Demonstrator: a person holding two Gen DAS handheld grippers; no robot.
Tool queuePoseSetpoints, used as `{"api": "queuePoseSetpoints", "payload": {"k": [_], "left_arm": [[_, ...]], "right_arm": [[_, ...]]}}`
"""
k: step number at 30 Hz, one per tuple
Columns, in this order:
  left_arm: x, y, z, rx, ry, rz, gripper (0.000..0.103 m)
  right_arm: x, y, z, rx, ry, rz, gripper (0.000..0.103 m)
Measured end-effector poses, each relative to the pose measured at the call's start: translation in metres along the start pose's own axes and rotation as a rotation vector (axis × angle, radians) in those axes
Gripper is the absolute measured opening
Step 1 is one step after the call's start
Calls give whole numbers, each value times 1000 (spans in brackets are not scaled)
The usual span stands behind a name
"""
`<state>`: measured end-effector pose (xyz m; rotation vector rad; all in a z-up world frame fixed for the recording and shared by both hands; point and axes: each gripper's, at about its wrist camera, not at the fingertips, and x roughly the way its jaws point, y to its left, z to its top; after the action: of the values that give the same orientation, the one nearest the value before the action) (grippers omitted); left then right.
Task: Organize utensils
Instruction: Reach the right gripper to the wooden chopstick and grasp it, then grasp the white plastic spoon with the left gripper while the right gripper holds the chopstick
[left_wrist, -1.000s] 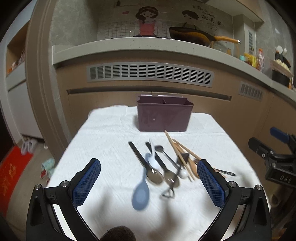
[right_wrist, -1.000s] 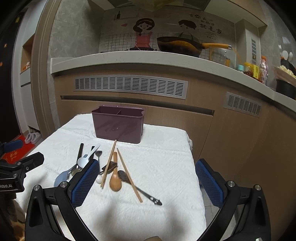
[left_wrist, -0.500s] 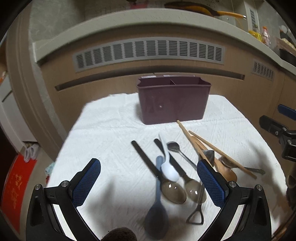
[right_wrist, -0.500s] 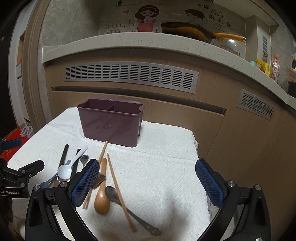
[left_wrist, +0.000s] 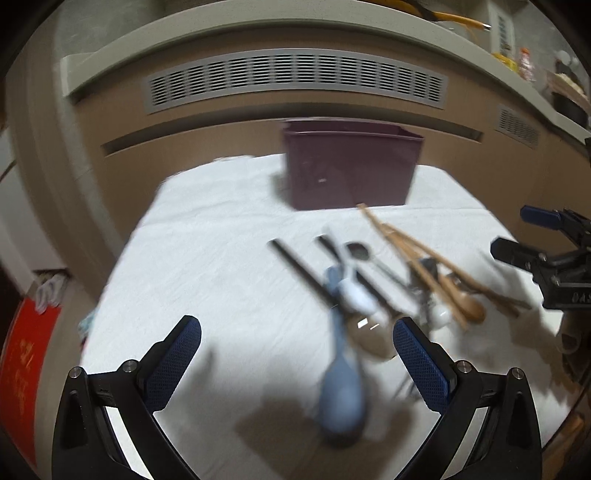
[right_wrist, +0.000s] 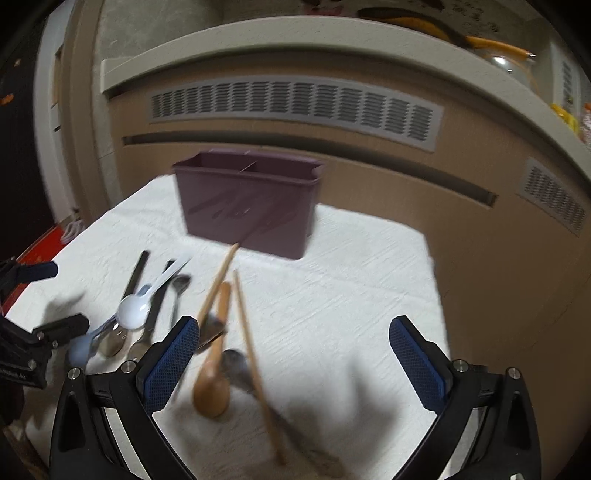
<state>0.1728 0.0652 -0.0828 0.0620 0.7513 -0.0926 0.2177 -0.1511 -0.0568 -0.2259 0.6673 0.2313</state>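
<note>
A dark purple divided utensil caddy (left_wrist: 351, 166) (right_wrist: 251, 206) stands at the far side of the white cloth. In front of it lie loose utensils: a blue spoon (left_wrist: 341, 387), a white spoon (right_wrist: 135, 314), black-handled metal spoons (left_wrist: 303, 273), a wooden spoon (right_wrist: 212, 391) and wooden chopsticks (right_wrist: 255, 365). My left gripper (left_wrist: 295, 365) is open and empty, low over the cloth, with the blue spoon between its fingers. My right gripper (right_wrist: 291, 365) is open and empty, with the wooden spoon and a chopstick by its left finger.
The white cloth-covered table (right_wrist: 351, 295) stands against a tan counter front with grey vent grilles (left_wrist: 295, 79). A pan with an orange handle (right_wrist: 491, 44) sits on the counter. A red mat (left_wrist: 22, 354) lies on the floor at left.
Both grippers have moved forward and lower toward the utensils; the caddy and utensils look larger and closer. Both stay open and empty.
</note>
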Motion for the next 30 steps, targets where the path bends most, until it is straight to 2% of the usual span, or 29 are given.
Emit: {"api": "queuePoseSetpoints", "payload": {"k": [4, 6, 7, 8, 9, 10, 11, 15, 28, 30], "left_arm": [[-13, 18, -5, -46, -22, 93, 103], [-17, 25, -4, -67, -43, 121, 103], [-20, 29, -3, -81, -57, 141, 103], [-21, 32, -2, -91, -66, 151, 103], [-22, 36, 0, -111, -79, 165, 103], [-22, 39, 2, -124, -84, 168, 103], [-22, 43, 3, -137, -88, 163, 103], [-21, 54, 8, -184, -112, 132, 103], [-1, 80, 1, -257, -74, 99, 103], [3, 79, 1, -263, -57, 83, 103]], "right_arm": [[14, 25, 2, -55, 17, 76, 102], [30, 30, 13, -52, 33, 86, 97], [37, 30, 17, -49, 46, 93, 83], [51, 30, 24, -44, 84, 111, 61], [61, 29, 29, -36, 116, 124, 49], [75, 28, 34, -20, 160, 148, 32], [85, 28, 37, -5, 185, 158, 25], [119, 30, 47, 54, 259, 151, 20], [160, 47, 54, 57, 316, 101, 18], [160, 47, 54, 56, 320, 116, 9]]}}
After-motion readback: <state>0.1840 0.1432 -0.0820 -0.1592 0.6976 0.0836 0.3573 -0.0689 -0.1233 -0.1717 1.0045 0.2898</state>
